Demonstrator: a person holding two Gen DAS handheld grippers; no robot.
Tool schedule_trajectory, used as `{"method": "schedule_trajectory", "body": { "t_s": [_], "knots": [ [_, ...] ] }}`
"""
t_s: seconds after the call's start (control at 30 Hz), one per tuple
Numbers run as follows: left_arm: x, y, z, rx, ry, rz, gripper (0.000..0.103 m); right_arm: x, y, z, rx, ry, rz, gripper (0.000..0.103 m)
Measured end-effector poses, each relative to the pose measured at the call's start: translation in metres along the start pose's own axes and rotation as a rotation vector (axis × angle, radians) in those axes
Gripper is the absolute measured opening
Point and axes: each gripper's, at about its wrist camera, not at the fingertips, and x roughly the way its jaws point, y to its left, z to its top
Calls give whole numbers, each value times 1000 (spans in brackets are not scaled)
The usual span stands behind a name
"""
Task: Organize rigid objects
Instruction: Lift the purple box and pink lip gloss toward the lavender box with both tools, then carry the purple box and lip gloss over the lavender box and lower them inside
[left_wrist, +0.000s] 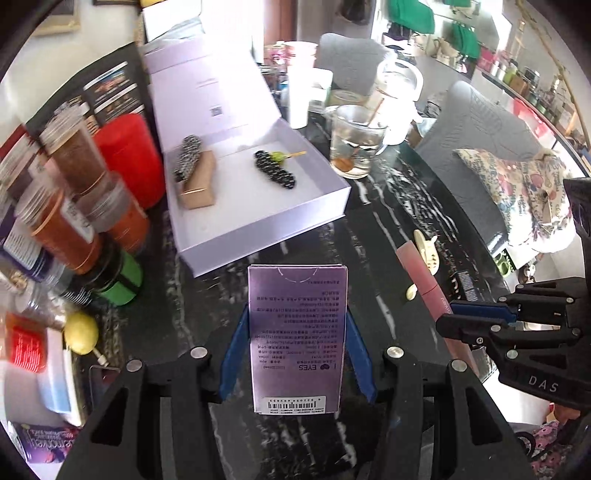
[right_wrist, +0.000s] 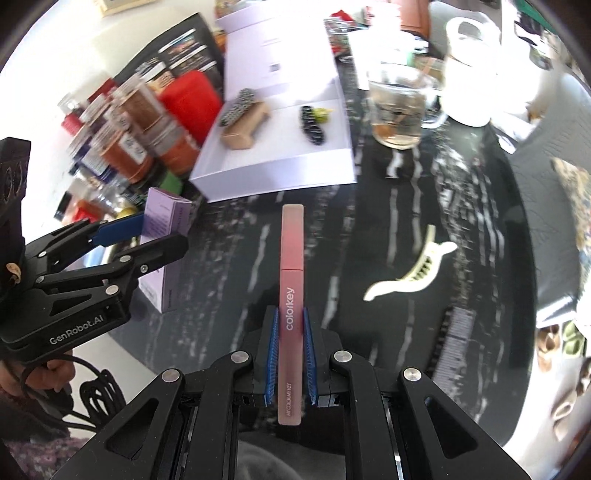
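Note:
My left gripper (left_wrist: 297, 314) is shut on a purple printed carton (left_wrist: 297, 332), held above the dark marble table; the carton also shows in the right wrist view (right_wrist: 168, 221). My right gripper (right_wrist: 290, 317) is shut on a pink lip-gloss tube (right_wrist: 291, 280), also seen in the left wrist view (left_wrist: 424, 280). Ahead lies an open white box (left_wrist: 258, 206) holding a tan block (left_wrist: 197, 182), a checkered clip (left_wrist: 188, 155) and a black beaded clip (left_wrist: 275, 170). A cream claw clip (right_wrist: 410, 269) lies on the table to the right.
Spice jars (left_wrist: 74, 192) and a red container (left_wrist: 129, 158) crowd the left side. A glass mug (left_wrist: 356, 140) and a white kettle (left_wrist: 400, 96) stand behind the box. A dark comb (right_wrist: 452, 339) lies near the table's right edge. A lemon (left_wrist: 81, 332) sits at the left.

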Motion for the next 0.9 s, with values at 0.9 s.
{"method": "schedule_trajectory", "body": {
  "t_s": [0.9],
  "knots": [
    [16, 66, 60, -43, -58, 18, 50, 26, 40, 82, -87, -10, 20, 13]
  ]
}}
